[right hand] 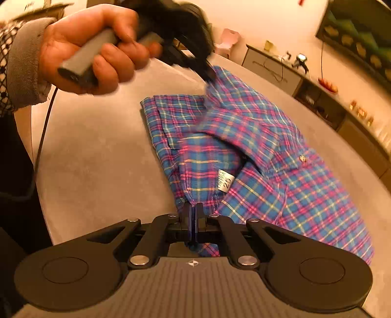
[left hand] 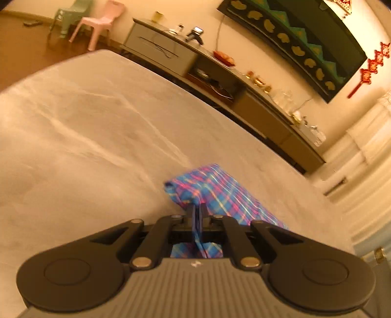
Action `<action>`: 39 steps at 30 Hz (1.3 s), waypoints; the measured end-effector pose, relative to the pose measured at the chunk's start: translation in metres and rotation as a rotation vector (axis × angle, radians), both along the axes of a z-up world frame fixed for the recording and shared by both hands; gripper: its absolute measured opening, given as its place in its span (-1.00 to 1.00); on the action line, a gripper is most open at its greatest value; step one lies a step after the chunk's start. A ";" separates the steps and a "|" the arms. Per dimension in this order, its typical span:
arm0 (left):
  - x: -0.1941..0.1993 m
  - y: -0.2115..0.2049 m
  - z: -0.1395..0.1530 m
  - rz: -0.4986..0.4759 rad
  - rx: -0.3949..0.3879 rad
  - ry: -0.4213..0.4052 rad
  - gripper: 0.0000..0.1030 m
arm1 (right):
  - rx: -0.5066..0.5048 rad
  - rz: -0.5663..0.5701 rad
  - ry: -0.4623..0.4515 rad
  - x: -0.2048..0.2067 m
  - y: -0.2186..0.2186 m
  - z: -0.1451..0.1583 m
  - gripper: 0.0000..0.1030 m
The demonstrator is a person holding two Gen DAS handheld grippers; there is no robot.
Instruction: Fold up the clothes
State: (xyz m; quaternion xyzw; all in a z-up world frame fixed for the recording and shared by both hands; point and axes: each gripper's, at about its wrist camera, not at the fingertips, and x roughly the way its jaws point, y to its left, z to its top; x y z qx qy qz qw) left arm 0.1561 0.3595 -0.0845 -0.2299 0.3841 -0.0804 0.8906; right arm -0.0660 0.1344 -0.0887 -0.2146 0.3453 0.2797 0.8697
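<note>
A blue, pink and yellow plaid shirt (right hand: 256, 146) lies partly folded on the grey table (right hand: 97, 159), its white neck label facing up. My right gripper (right hand: 193, 210) is shut on the shirt's near edge by the collar. My left gripper (left hand: 197, 208) is shut on a fold of the same plaid shirt (left hand: 220, 193), which bunches between its fingers and trails off to the right. In the right wrist view that left gripper (right hand: 210, 75), blurred and held by a hand (right hand: 97, 49), pinches the shirt's far edge and lifts it off the table.
A long grey sideboard (left hand: 220, 80) with small items and a fruit plate runs along the wall beyond the table. A pink plastic chair (left hand: 100, 22) and a green one stand at the far corner. A cable hangs from the left gripper's handle at the table's left edge.
</note>
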 end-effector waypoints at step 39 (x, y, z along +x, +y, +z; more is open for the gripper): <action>-0.195 -0.311 -0.039 -0.846 0.557 -0.338 0.09 | 0.603 -0.675 0.195 -0.040 -0.253 -0.013 -0.39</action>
